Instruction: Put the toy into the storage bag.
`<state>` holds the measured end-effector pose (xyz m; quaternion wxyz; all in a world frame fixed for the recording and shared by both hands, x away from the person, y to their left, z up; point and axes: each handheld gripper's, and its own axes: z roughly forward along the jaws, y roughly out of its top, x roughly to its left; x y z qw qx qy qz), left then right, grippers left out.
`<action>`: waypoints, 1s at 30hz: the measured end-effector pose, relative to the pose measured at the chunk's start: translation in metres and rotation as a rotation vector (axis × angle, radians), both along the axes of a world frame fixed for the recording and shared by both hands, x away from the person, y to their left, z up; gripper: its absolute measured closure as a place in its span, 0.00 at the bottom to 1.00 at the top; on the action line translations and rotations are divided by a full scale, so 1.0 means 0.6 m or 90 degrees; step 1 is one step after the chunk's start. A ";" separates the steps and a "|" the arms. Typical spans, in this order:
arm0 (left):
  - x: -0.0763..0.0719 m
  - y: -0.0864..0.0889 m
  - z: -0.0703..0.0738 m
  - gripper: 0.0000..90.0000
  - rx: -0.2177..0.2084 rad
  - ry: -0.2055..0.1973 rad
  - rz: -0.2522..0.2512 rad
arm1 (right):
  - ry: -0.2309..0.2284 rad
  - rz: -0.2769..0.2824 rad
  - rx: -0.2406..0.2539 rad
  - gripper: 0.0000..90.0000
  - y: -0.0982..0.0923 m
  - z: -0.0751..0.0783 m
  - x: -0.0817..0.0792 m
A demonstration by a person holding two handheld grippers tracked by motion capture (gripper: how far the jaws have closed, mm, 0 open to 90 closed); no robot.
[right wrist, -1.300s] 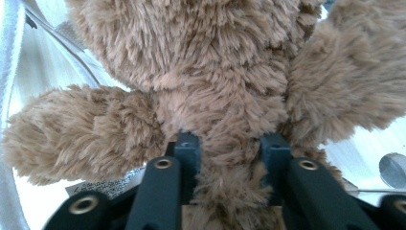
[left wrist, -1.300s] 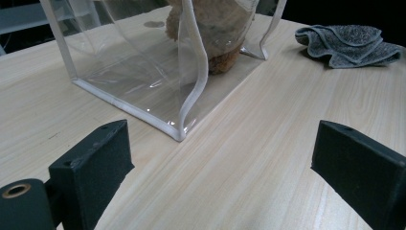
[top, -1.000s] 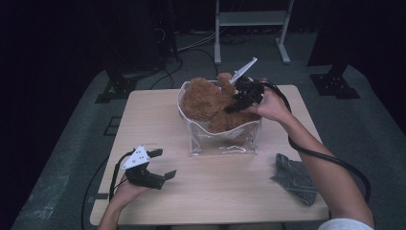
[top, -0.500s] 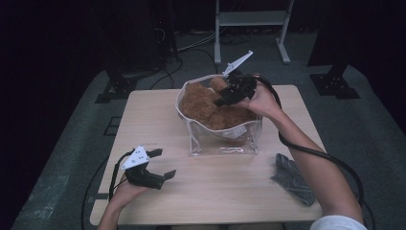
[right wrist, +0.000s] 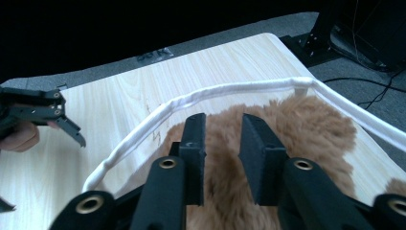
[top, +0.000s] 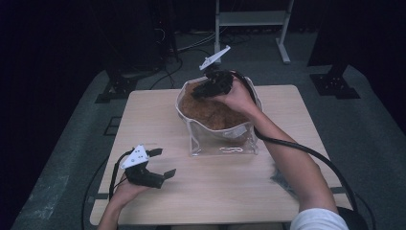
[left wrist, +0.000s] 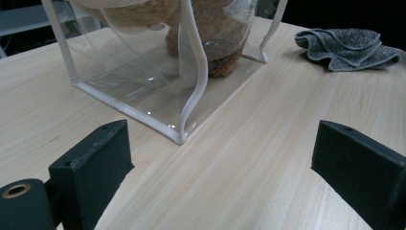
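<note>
a light wooden table (top: 158, 120) stands on grey floor. a clear bag (top: 218, 141) with white trim stands upright near its middle, holding a brown plush toy (top: 206, 112), and a crumpled grey cloth (left wrist: 347, 48) lies well apart beside it

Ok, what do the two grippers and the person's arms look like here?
Both are black. The left gripper has two flat-padded jaws and a white three-cornered plate with dark dots on top. The right gripper bears the same kind of plate, and a thick black cable trails from it. A white sleeve covers the right upper arm.
</note>
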<state>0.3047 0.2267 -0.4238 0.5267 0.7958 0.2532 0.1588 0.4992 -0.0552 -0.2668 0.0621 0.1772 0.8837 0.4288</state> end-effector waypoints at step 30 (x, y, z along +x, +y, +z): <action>0.000 0.002 0.001 0.06 -0.004 -0.004 0.001 | 0.046 -0.018 -0.064 0.78 -0.012 -0.026 0.004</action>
